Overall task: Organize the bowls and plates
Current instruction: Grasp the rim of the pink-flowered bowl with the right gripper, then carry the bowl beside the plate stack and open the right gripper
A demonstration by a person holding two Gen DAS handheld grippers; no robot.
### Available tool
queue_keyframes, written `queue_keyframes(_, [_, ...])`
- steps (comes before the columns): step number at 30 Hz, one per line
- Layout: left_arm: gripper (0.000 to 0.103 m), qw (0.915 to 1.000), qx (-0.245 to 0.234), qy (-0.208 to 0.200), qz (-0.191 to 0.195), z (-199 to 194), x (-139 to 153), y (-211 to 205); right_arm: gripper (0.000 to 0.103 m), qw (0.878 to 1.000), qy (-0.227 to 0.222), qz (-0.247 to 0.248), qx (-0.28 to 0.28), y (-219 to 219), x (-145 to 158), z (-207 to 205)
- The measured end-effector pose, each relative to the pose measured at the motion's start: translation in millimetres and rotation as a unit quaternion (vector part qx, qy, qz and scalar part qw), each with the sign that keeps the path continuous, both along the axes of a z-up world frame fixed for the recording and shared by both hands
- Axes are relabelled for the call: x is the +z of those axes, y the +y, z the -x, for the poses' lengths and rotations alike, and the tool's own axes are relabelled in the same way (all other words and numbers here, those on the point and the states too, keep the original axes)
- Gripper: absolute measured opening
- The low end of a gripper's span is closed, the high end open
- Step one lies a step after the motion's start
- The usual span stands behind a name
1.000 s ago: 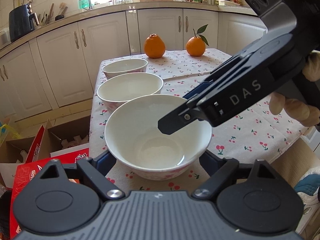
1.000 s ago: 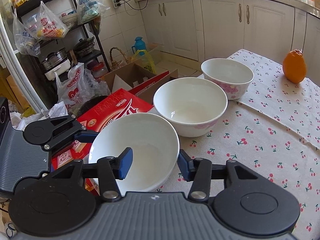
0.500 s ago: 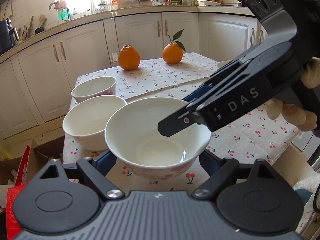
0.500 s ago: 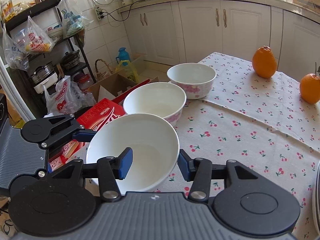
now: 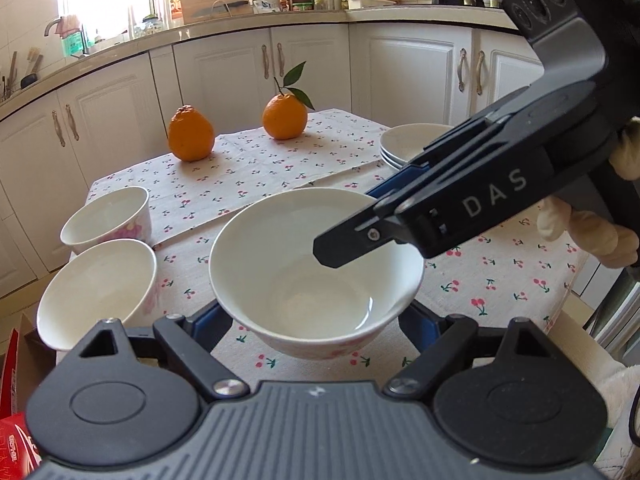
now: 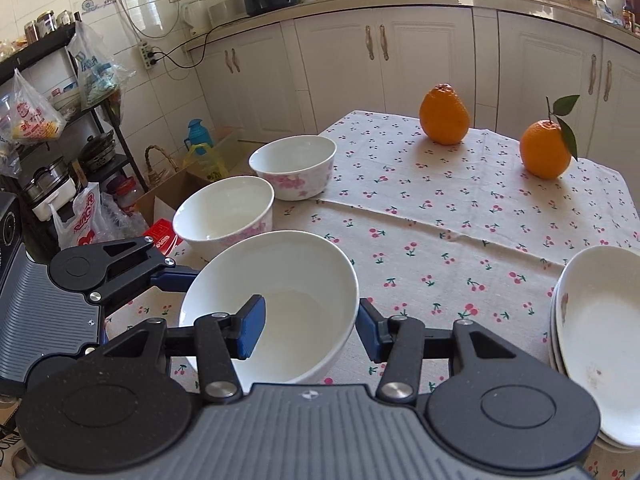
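A large white bowl (image 5: 316, 276) is held above the cherry-print tablecloth (image 5: 500, 276) by both grippers. My left gripper (image 5: 316, 322) is shut on its body, fingers on either side. My right gripper (image 6: 310, 326) is shut on its rim, left finger (image 6: 252, 326) inside the bowl (image 6: 276, 300) and the right one outside. Two more white bowls stand at the table's left edge: a medium one (image 6: 224, 220) and a smaller flowered one (image 6: 294, 166). A stack of white plates (image 6: 600, 336) sits at the right edge; it also shows in the left wrist view (image 5: 412, 146).
Two oranges (image 6: 444, 114) (image 6: 546, 154) stand at the far side of the table. White cabinets (image 6: 360, 60) run behind. Cardboard boxes and bags (image 6: 92, 216) lie on the floor off the table's left edge, by a black shelf rack (image 6: 48, 92).
Both grippers have carried the large bowl to the right, away from the other two bowls and over the middle of the table. The plate stack has come into view.
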State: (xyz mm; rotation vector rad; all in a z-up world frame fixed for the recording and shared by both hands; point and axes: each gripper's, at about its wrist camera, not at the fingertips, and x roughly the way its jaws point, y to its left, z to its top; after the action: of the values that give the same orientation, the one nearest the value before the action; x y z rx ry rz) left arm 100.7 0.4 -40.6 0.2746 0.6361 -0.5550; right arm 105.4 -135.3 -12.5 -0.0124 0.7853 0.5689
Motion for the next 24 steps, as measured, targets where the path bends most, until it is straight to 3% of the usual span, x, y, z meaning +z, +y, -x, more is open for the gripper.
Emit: queue_keyframes(24, [0.089,0.9994,-0.002,0.03,0.014,-17.2,-13.0,-14.0,0.056,1.0,0.02,0.004,-0.022,-14.9,-13.0,-9.9])
